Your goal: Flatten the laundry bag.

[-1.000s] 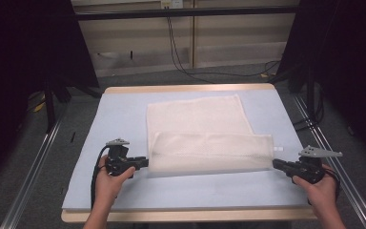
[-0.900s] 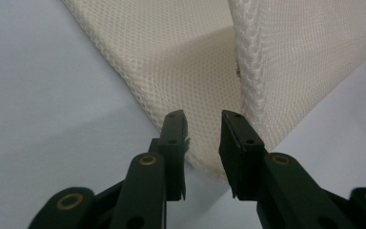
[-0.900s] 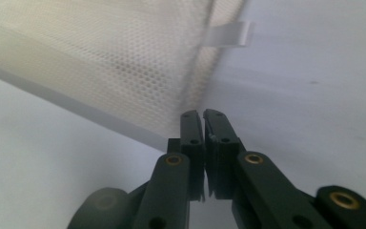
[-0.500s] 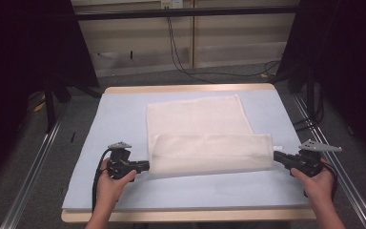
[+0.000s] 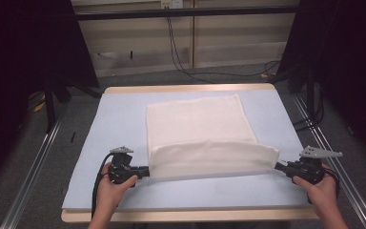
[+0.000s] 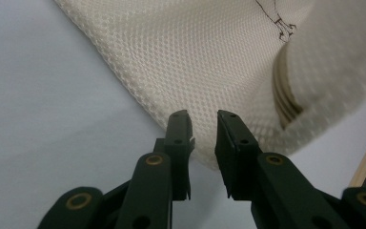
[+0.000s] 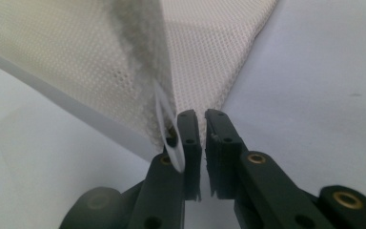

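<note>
My left gripper (image 5: 145,171) and right gripper (image 5: 279,166) each pinch a near corner of the towel (image 5: 198,131) on the table (image 5: 114,119). It's light, limp mesh; corners give the best hold, or it sags.

The high view looks forward and down from above the person's side of the table (image 5: 124,102), taking in its whole top. Each gripper view rides low and close, looking along its own black jaws. All three views share the cream cloth (image 5: 200,133) (image 6: 209,71) (image 7: 205,57) and the pale blue surface.
</note>
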### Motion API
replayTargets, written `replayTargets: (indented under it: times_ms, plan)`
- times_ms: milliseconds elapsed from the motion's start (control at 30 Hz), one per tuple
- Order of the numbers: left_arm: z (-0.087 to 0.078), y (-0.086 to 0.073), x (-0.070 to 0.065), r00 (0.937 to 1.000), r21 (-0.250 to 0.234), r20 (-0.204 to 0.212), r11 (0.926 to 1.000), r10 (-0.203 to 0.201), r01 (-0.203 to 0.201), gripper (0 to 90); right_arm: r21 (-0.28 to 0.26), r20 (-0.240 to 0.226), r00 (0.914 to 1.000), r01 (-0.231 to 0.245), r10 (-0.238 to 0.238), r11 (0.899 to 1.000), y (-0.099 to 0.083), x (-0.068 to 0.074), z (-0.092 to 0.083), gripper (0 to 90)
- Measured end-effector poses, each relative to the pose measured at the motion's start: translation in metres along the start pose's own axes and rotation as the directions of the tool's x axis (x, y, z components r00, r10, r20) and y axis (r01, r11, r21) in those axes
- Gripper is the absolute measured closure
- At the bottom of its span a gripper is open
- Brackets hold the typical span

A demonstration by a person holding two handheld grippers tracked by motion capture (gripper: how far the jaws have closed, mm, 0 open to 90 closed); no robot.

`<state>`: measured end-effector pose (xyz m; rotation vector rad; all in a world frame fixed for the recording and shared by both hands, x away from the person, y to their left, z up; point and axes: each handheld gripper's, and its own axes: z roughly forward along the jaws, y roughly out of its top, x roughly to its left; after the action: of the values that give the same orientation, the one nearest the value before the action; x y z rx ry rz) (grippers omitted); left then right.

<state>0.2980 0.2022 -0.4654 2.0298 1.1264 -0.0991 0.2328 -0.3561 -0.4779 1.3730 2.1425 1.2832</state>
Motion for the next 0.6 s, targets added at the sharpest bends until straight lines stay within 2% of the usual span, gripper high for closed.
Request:
replayTargets:
  times_ms: [133, 167, 267, 333, 400, 533, 600]
  plan:
    - [0.0001, 0.0000, -0.0008, 1.0000, -0.004, -0.002, 1.0000, -0.001, 0.001, 73.7, 0.008, 0.000, 1.0000, 0.003, -0.003, 1.000, 0.0002, 0.0005, -0.0002, 83.2]
    - [-0.0001, -0.0001, 0.0000, 0.9999, -0.004, -0.012, 1.0000, -0.003, 0.003, 72.7, 0.021, 0.014, 0.9998, 0.014, -0.014, 1.000, 0.0012, 0.0009, -0.0001, 81.6]
    - [-0.0003, -0.0004, 0.0011, 0.9997, -0.008, -0.020, 0.9999, -0.010, 0.010, 70.6, 0.024, 0.032, 0.9995, 0.008, -0.009, 1.000, 0.0027, 0.0006, -0.0008, 79.1]
    - [-0.0010, -0.0003, 0.0019, 0.9996, -0.010, -0.027, 0.9999, -0.012, 0.012, 68.1, 0.019, 0.038, 0.9992, 0.015, -0.016, 1.000, 0.0033, -0.0002, -0.0009, 78.4]
    - [0.0005, -0.0003, 0.0016, 0.9992, -0.013, -0.036, 0.9998, -0.014, 0.014, 65.7, 0.005, 0.049, 0.9988, 0.000, 0.000, 1.000, 0.0051, -0.0020, -0.0022, 75.0]
    - [0.0041, -0.0004, 0.0017, 0.9988, -0.004, -0.044, 0.9998, -0.022, 0.022, 61.4, 0.002, 0.037, 0.9992, -0.017, 0.017, 1.000, 0.0067, 0.0000, 0.0002, 69.0]
    - [0.0081, -0.0007, 0.0007, 0.9979, 0.005, -0.063, 0.9998, -0.018, 0.018, 60.4, 0.002, 0.032, 0.9993, -0.016, 0.016, 1.000, 0.0070, 0.0011, 0.0020, 68.7]
